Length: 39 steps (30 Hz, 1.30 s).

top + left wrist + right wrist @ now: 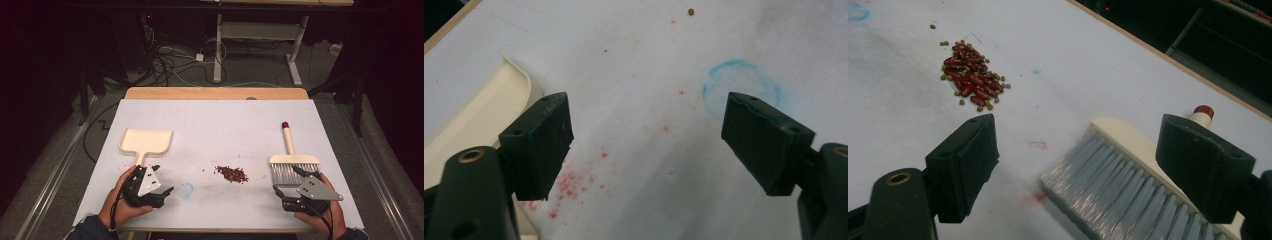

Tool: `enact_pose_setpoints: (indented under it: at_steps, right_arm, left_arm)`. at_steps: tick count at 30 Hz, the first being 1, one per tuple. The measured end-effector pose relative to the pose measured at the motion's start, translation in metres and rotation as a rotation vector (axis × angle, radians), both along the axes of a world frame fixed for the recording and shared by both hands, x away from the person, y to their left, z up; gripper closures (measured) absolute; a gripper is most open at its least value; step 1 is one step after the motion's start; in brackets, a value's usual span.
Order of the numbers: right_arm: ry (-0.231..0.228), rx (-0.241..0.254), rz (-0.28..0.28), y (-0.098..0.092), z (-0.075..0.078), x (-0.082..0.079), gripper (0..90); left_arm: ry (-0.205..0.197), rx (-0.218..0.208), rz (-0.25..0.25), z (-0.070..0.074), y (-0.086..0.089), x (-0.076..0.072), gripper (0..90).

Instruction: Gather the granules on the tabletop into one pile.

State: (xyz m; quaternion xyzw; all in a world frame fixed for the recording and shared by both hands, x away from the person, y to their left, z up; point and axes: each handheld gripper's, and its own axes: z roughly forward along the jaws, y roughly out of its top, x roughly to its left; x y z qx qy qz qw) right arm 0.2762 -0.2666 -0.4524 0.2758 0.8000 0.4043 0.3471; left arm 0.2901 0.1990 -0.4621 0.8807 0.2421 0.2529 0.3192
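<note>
A cream dustpan [146,141] lies on the white table at the left, its handle pointing toward my left gripper [162,179]. In the left gripper view that gripper [646,107] is open over bare table, with the dustpan [479,115] beside its left jaw. A small heap of red beans [231,173] with some small green ones sits mid-table. At the right lies a cream brush [292,160] with grey bristles and a red-tipped handle. My right gripper [289,181] is open just before the bristles. In the right gripper view the gripper [1080,125] has the brush [1118,175] lying between its jaws, untouched, and the beans [970,75] farther off.
A faint blue ring [186,190] is drawn on the table between the hands; red smudges [569,182] mark the surface near the dustpan. A wooden strip [215,93] edges the table's far side. Cables [170,62] and desk legs [218,50] lie on the floor behind.
</note>
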Motion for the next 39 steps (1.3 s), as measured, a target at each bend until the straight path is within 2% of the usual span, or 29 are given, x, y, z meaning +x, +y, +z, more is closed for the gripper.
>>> enact_pose_setpoints:
  at_steps: [3,7,12,21,39]
  right_arm:
    - [-0.008,0.001,-0.001,0.0014,0.0013,-0.0026,16.9]
    - [-0.016,-0.002,-0.006,0.0012,0.0023,-0.0029,16.9]
    - [-0.008,-0.015,-0.008,0.0015,0.0003,-0.001,16.9]
    - [-0.013,-0.002,-0.009,0.0003,0.0017,-0.0011,16.9]
    - [-0.004,-0.016,-0.002,0.0008,-0.0003,0.0001,16.9]
  left_arm:
    - [-0.003,-0.011,0.0,0.0009,0.0003,0.0007,19.6]
    - [-0.003,-0.004,-0.005,0.0005,-0.0001,0.001,19.5]
    - [0.0,-0.01,0.001,0.0001,-0.0005,0.0016,18.8]
    - [0.003,-0.007,0.004,-0.0005,-0.0014,0.0021,18.8]
    - [0.003,-0.003,0.01,-0.0006,-0.0038,0.0043,17.0]
